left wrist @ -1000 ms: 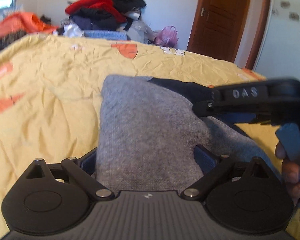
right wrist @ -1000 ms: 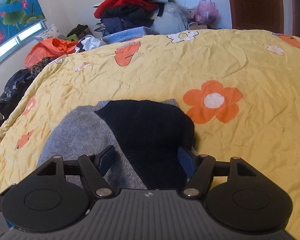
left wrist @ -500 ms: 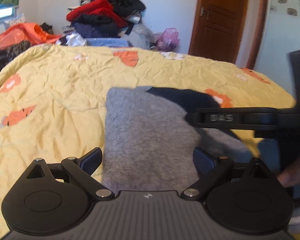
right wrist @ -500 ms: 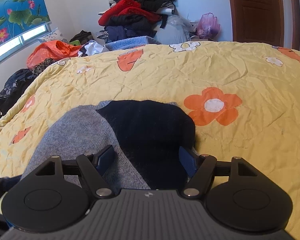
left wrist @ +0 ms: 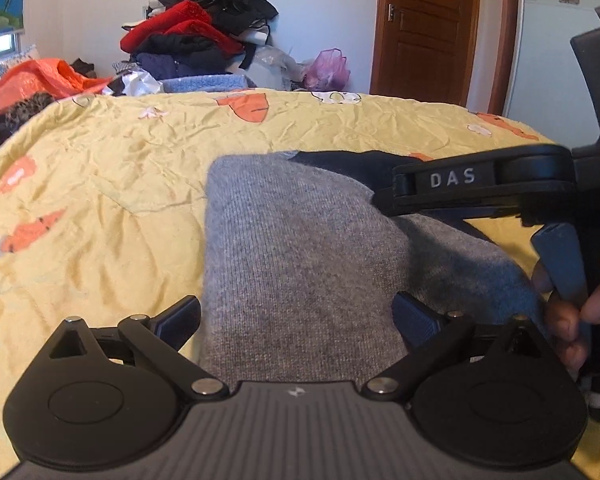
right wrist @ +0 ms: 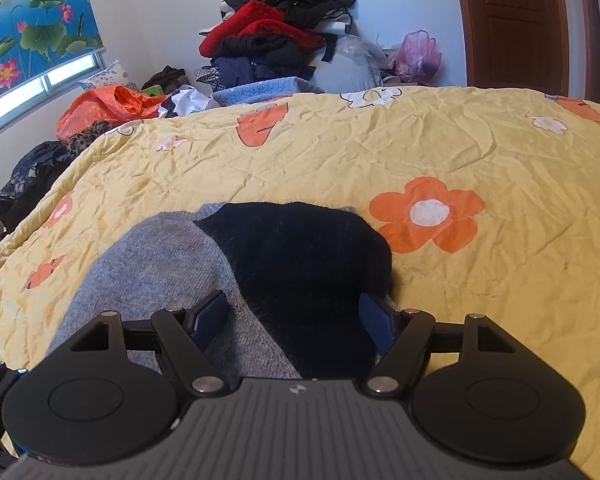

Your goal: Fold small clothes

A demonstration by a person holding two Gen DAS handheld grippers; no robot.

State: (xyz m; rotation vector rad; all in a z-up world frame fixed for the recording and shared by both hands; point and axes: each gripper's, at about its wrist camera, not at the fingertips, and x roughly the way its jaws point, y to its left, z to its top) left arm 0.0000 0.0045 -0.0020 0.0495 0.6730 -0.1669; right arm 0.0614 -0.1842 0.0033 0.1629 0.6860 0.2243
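A small grey knit garment (left wrist: 300,256) with a dark navy part (right wrist: 300,248) lies folded on the yellow flowered bedspread (left wrist: 100,200). My left gripper (left wrist: 296,320) is open, its fingers on either side of the grey part's near end, just above it. My right gripper (right wrist: 294,316) is open over the near end where grey (right wrist: 160,264) and navy meet. The right gripper's body also shows in the left wrist view (left wrist: 480,184), with the person's fingers on its trigger.
A pile of clothes (right wrist: 276,40) stands beyond the bed's far edge, with an orange bag (right wrist: 108,108) to its left and a pink bag (right wrist: 416,56) to its right. A wooden door (left wrist: 428,28) is at the back right.
Both grippers have risen and pulled back a little from the garment. Both stay open. The garment has not moved.
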